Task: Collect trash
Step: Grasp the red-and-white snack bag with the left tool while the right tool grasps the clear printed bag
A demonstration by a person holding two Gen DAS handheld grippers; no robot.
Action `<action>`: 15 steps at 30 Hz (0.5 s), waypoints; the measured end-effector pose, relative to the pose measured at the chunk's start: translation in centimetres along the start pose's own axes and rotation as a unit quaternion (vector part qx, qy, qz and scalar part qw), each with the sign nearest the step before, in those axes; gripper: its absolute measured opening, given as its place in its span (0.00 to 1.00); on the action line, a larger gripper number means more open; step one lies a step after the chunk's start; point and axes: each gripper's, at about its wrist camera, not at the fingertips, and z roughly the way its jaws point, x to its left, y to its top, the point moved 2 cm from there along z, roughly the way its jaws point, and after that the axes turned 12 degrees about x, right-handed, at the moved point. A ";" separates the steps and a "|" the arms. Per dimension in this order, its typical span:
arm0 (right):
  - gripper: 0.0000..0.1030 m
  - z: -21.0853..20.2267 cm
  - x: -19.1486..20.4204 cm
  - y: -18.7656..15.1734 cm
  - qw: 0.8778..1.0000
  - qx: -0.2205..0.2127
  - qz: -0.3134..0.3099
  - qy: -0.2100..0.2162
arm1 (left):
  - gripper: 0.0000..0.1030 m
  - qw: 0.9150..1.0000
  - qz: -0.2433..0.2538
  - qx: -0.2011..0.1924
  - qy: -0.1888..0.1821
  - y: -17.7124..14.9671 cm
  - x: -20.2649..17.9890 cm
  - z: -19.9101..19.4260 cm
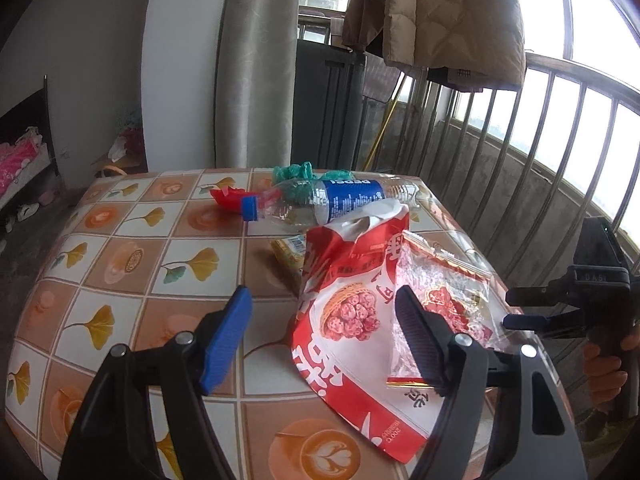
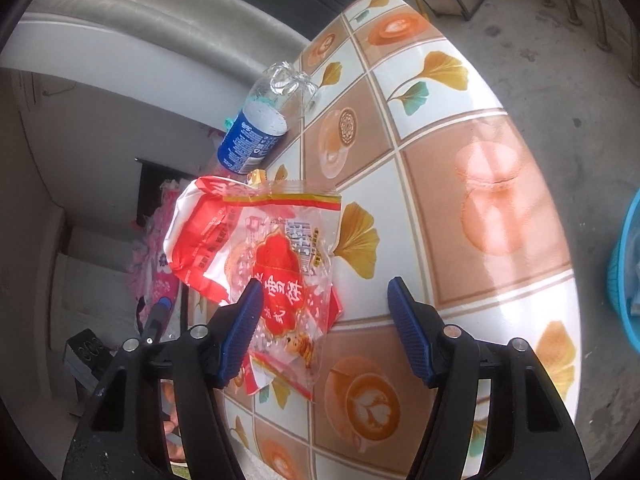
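Wrappers lay on the tabletop (image 1: pixel 120 280) before me. My left tool (image 1: pixel 320 340) stood apart around the red bag (image 1: pixel 344 300), not squeezing. My right tool (image 2: pixel 324 320) stood apart, the clear wrapper (image 2: pixel 288 248) just ahead, nearer its left finger.

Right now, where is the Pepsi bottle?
In the left wrist view the Pepsi bottle lies on its side at the table's far edge, just behind the red snack bag.
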 end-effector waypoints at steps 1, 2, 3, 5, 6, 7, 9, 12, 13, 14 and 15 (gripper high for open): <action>0.55 0.1 0.0 0.1 1.000 -0.002 0.001 0.002 | 0.67 1.000 0.003 0.003 0.004 0.1 0.0 0.3; 0.54 0.3 0.0 0.2 1.000 -0.004 0.000 0.005 | 0.65 1.000 0.004 0.008 0.005 0.2 0.0 0.7; 0.53 0.3 0.0 0.2 1.000 -0.006 0.001 0.006 | 0.63 1.000 0.003 0.012 0.005 0.3 0.2 1.1; 0.48 0.4 -0.1 0.4 1.000 -0.008 0.002 0.008 | 0.59 1.000 -0.002 0.018 0.003 0.4 0.4 1.7; 0.46 0.5 -0.1 0.5 1.000 -0.010 0.001 0.005 | 0.57 1.000 -0.004 0.022 0.003 0.4 0.5 2.0; 0.44 0.5 0.0 0.5 1.000 -0.010 0.000 0.004 | 0.55 1.000 -0.007 0.026 0.002 0.4 0.7 2.3; 0.40 0.9 0.0 0.7 1.000 -0.009 -0.001 0.001 | 0.49 0.999 -0.012 0.033 0.000 0.3 0.8 2.7; 0.34 1.4 0.2 0.9 1.000 -0.007 -0.004 -0.002 | 0.42 0.999 -0.015 0.040 -0.003 0.3 0.8 3.2; 0.31 1.5 0.2 0.9 1.000 -0.006 -0.004 -0.003 | 0.40 0.999 -0.015 0.042 -0.003 0.2 0.9 3.4; 0.29 1.7 0.2 0.9 1.000 -0.005 -0.004 -0.003 | 0.37 0.999 -0.016 0.044 -0.003 0.2 0.9 3.5; 0.28 1.7 0.2 0.9 1.000 -0.005 -0.004 -0.004 | 0.34 0.999 -0.017 0.045 -0.003 0.2 0.9 3.6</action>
